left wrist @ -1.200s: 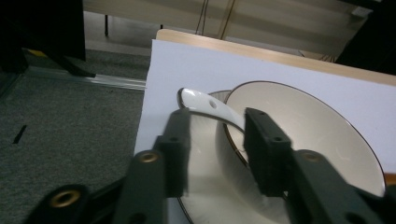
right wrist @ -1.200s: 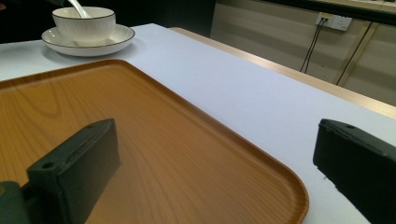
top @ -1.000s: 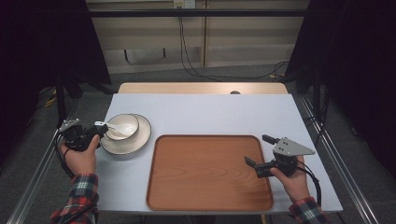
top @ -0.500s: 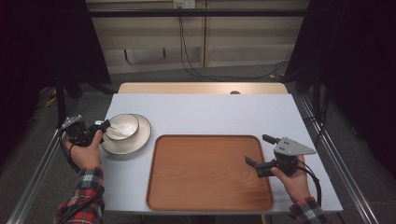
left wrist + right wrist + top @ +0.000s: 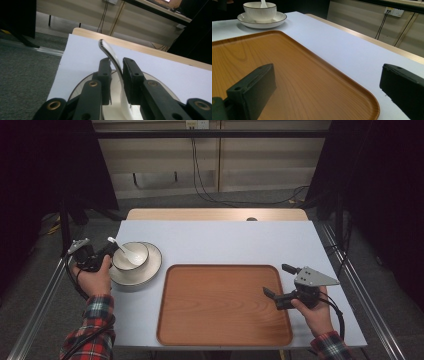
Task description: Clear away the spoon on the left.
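At the left of the frame, the left tongs point(image 5: 107, 251) clamp the white spoon's point(image 5: 111, 53) handle over the bowl point(image 5: 131, 256) on its plate point(image 5: 145, 272). At lower right, the right tongs point(image 5: 275, 282) gape apart over the wooden tray's point(image 5: 220, 305) edge on the worktop point(image 5: 225, 240).

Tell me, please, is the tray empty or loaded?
Empty: the tray shows bare wood; the bowl sits on its plate beside it.

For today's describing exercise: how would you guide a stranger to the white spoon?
Start at the large brown wooden tray; left of it a white black-rimmed bowl stands on a matching plate. The glossy white ceramic spoon rests in that bowl, its curved handle between the left gripper's jaws.
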`<state>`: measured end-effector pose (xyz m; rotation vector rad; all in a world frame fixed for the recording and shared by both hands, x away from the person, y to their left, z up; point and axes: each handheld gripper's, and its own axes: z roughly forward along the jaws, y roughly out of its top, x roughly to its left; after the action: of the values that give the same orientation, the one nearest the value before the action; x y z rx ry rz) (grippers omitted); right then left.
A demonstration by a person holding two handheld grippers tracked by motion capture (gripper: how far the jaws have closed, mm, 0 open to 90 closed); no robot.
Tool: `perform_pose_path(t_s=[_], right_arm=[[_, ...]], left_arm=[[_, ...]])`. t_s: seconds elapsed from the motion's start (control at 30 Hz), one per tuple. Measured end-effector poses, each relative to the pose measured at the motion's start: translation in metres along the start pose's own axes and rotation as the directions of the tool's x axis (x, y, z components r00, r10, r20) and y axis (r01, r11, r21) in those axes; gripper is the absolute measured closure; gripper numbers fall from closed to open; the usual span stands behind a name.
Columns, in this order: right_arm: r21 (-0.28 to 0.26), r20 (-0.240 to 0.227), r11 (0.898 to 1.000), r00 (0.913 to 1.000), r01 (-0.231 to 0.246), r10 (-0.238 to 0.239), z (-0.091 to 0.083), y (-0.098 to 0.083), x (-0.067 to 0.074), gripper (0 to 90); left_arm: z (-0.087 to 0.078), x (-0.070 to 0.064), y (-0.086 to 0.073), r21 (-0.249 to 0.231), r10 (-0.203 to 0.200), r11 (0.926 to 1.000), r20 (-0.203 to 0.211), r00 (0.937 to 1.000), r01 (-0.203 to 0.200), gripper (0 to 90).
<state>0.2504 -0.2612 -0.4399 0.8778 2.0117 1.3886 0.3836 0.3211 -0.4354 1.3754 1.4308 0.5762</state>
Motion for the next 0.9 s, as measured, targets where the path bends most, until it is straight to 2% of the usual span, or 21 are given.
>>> perform_pose_path(t_s=[0.27,0.37,0.4,0.5,0.63,0.77,0.9], right_arm=[[0.000,0.003,1.000,1.0000,-0.003,0.003,-0.001,0.000,0.000,0.0],[-0.001,0.000,1.000,1.0000,-0.004,0.004,-0.001,0.000,-0.001,0.0],[0.000,-0.001,1.000,1.0000,-0.003,0.003,-0.001,0.000,0.000,0.0],[0.000,0.002,1.000,1.0000,-0.003,0.003,0.000,0.000,0.000,0.0],[0.001,0.001,1.000,1.0000,-0.002,0.002,0.000,0.000,0.000,0.0],[0.010,-0.002,1.000,1.0000,0.000,0.000,0.002,0.000,0.001,0.0],[0.008,-0.004,1.000,1.0000,0.006,-0.006,0.003,0.000,0.001,0.0]], left_arm=[[0.005,-0.003,0.002,0.028,0.026,0.9993,-0.035,0.9991,-0.025,73.9],[0.005,0.000,-0.001,0.035,0.016,0.9993,-0.032,0.9994,-0.015,73.6],[0.004,0.002,-0.003,0.030,0.008,0.9995,-0.045,0.9989,-0.007,73.0],[0.003,0.003,-0.004,0.033,0.011,0.9994,-0.053,0.9985,-0.010,71.7],[-0.002,0.011,-0.006,0.024,-0.005,0.9997,-0.072,0.9974,0.007,68.1],[0.000,0.012,-0.007,0.021,-0.022,0.9995,-0.061,0.9979,0.023,65.7],[0.009,0.011,-0.011,0.019,-0.034,0.9992,-0.048,0.9983,0.035,61.9]])
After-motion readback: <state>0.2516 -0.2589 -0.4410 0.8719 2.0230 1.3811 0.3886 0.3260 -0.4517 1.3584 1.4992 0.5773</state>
